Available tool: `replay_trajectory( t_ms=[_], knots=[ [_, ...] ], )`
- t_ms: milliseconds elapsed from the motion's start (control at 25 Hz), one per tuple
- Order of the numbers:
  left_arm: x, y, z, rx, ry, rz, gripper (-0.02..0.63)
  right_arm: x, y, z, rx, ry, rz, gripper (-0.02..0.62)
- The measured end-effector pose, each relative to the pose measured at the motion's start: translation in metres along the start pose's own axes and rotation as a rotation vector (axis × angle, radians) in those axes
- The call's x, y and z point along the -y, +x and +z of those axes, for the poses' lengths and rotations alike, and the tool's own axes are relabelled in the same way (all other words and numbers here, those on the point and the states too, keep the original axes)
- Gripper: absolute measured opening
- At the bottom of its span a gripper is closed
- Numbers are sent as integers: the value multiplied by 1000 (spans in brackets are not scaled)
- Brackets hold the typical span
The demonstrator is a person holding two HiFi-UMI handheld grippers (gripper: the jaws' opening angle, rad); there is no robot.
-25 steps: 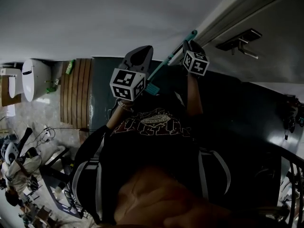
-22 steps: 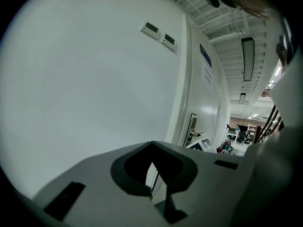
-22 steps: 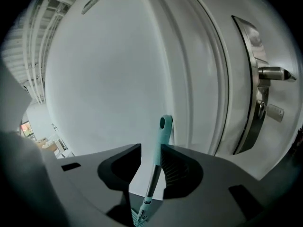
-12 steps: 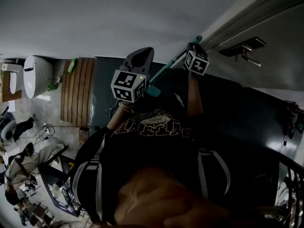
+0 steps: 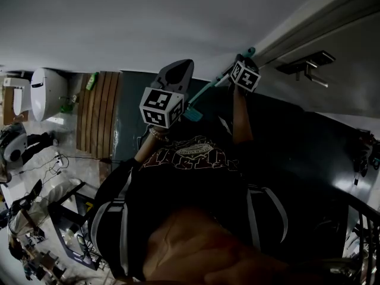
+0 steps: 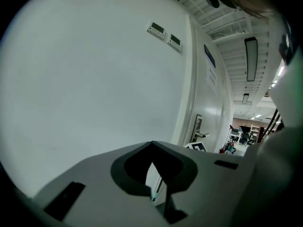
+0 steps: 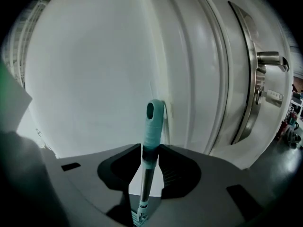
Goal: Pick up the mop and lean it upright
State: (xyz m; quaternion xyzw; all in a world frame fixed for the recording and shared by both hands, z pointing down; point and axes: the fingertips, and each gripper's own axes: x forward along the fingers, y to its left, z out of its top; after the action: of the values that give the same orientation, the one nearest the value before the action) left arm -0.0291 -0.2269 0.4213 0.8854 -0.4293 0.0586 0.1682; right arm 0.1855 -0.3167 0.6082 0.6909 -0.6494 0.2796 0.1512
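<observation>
The mop's teal-gripped handle (image 5: 208, 86) slants up from the person's chest to the white wall beside the door frame. In the right gripper view its teal grip (image 7: 152, 126) stands upright, with its looped tip resting at the frame's edge. My right gripper (image 7: 150, 174) is open around the pole, with wall showing on both sides of it. In the head view the right gripper (image 5: 242, 58) is at the handle's top. My left gripper (image 5: 176, 71) is lower and to the left, open on nothing. Through its gap (image 6: 154, 183) only a thin stretch of pole (image 6: 158, 187) shows. The mop head is hidden.
A white door with a metal lever handle (image 7: 270, 58) is just right of the mop's tip. The same handle (image 5: 309, 64) shows in the head view. Wooden slats (image 5: 98, 114) and a white rounded fixture (image 5: 44, 94) lie to the left. Cluttered gear (image 5: 35, 218) is at the lower left.
The mop's top end and the right gripper have shifted slightly right, against the door frame. The left gripper has hardly moved.
</observation>
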Motion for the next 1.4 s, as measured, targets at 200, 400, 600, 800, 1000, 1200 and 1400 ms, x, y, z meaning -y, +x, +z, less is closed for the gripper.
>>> replay_trajectory(
  t_ms=[200, 400, 600, 800, 1000, 1200, 1400],
  knots=[
    [-3, -1, 0, 0, 1, 7, 44, 2, 0, -1, 19, -14, -27, 121],
    [-3, 0, -4, -12, -6, 3, 44, 2, 2, -1, 21, -20, -14, 120],
    [2, -4, -4, -13, -1, -14, 44, -1, -8, -2, 25, -25, 4, 118],
    [6, -7, -4, -10, 0, -28, 44, -12, -21, -6, 41, -37, 41, 117],
    [11, -11, -5, -10, -3, -40, 44, -24, -35, -11, 46, -55, 93, 117],
    [16, -12, -9, -14, -5, -49, 44, -37, -55, -19, 39, -79, 145, 115],
    [22, -11, -11, -13, -7, -56, 44, -47, -71, -24, 34, -107, 188, 115]
  ],
)
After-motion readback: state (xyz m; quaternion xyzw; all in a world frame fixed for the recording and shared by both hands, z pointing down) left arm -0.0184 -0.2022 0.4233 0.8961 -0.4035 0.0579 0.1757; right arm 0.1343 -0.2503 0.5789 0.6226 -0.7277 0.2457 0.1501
